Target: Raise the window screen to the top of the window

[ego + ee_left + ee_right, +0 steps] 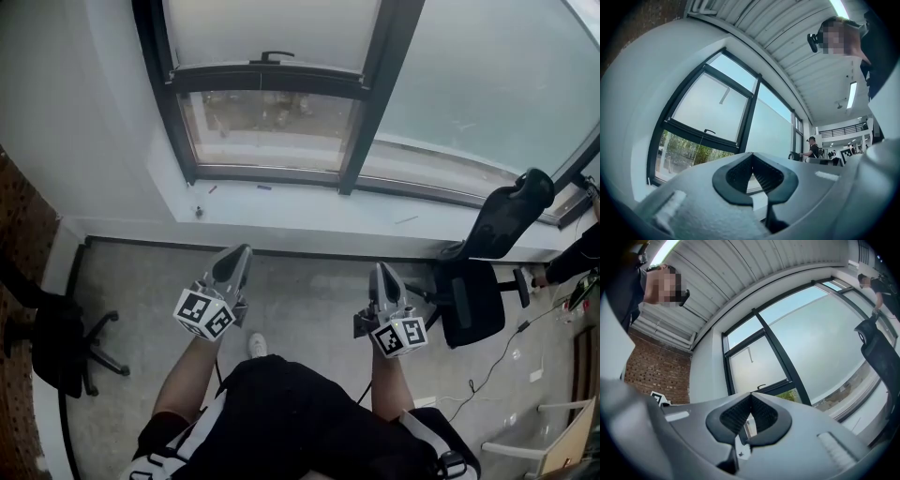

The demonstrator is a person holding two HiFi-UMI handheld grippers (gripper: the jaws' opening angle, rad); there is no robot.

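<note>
Grey floor [309, 300], window screen [272, 28] ahead, well beyond left gripper [244, 253] and right gripper [381, 270], both closed empty.

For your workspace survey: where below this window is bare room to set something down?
The white window sill is mostly bare between the small dark scrap at its left and the black high-backed office chair at right. The grey carpet along the wall is free. Thin cables crowd the right.

Black office chair [473, 305] at right, second chair [56, 342] at left, brick wall [656, 376], person [812, 146] standing far off
</note>
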